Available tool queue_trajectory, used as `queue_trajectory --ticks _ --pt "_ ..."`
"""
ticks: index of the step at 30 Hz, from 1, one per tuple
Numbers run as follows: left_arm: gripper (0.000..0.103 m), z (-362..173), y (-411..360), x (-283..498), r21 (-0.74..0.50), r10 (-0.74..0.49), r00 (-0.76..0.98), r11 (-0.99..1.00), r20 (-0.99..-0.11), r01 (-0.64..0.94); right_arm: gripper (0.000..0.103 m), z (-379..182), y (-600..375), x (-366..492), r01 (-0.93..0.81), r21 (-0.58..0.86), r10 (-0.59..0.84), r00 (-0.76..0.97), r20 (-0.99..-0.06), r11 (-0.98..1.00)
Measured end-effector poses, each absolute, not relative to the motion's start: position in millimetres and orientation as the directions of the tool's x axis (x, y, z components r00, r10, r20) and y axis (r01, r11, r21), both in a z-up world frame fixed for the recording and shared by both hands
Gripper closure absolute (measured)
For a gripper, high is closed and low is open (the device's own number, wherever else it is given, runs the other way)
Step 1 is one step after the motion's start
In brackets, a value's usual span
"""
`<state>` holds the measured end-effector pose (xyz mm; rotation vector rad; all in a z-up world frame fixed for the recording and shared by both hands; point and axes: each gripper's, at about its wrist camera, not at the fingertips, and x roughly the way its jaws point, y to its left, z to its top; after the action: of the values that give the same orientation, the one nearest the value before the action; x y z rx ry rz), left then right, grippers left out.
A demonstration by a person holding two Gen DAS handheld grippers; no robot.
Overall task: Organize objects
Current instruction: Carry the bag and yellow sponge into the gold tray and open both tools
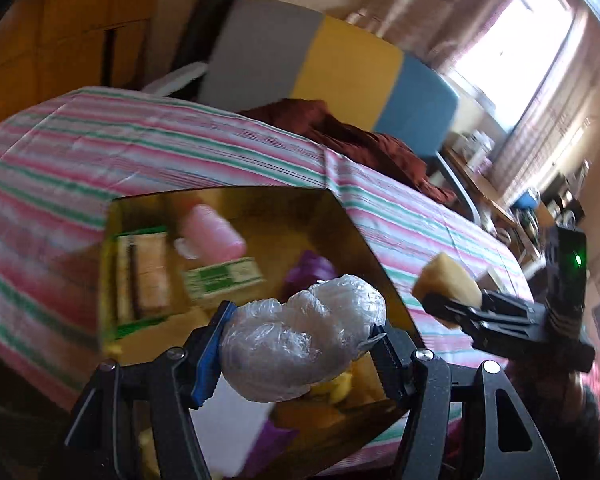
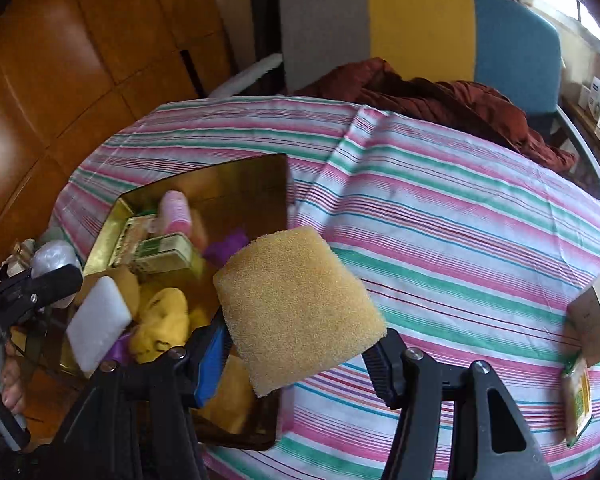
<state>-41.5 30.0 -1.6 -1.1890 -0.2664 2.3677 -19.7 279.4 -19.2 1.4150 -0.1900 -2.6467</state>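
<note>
The gold tray [image 2: 236, 178] is crowded: a pink bottle [image 2: 175, 208], green boxes [image 2: 166, 256], a white sponge [image 2: 98, 322] and a yellow soft toy [image 2: 162, 320] leave little bare floor. To its right the striped worktop [image 2: 440, 240] lies open as far as a small carton [image 2: 594, 316] near the edge. A brown jacket [image 2: 440, 100] and chair [image 2: 420, 20] block the far side.

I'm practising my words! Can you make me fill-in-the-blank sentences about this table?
1. The right tongs hold a yellow ____.
2. The left tongs hold a lump wrapped in clear ____.
3. The pink bottle lies inside the golden ____.
4. The tablecloth has a pattern of ____.

Missing words: sponge; plastic; box; stripes.
</note>
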Motion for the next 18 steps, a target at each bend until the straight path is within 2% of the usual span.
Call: queue_trajectory --ticks 7,13,18 --pt "0.038 3.8 -2.3 -54.1 -0.431 0.499 -0.546 -0.864 -0.673 -0.259 0.043 -29.5 233.9 -23.3 0.136 0.157 -0.205 -0.527 -0.825 -0.978" --pt "0.037 -0.4 14.9 -68.2 -0.446 0.533 -0.506 -0.846 -0.678 -0.293 0.043 -48.1 214.4 -20.5 0.184 0.178 -0.246 -0.471 -0.847 -0.967" --pt "0.032 -19.3 47.4 -92.9 -0.495 0.576 -0.415 -0.817 -0.704 -0.294 0.043 -64.0 202.0 -19.2 0.212 0.176 -0.252 -0.424 -0.87 -0.961"
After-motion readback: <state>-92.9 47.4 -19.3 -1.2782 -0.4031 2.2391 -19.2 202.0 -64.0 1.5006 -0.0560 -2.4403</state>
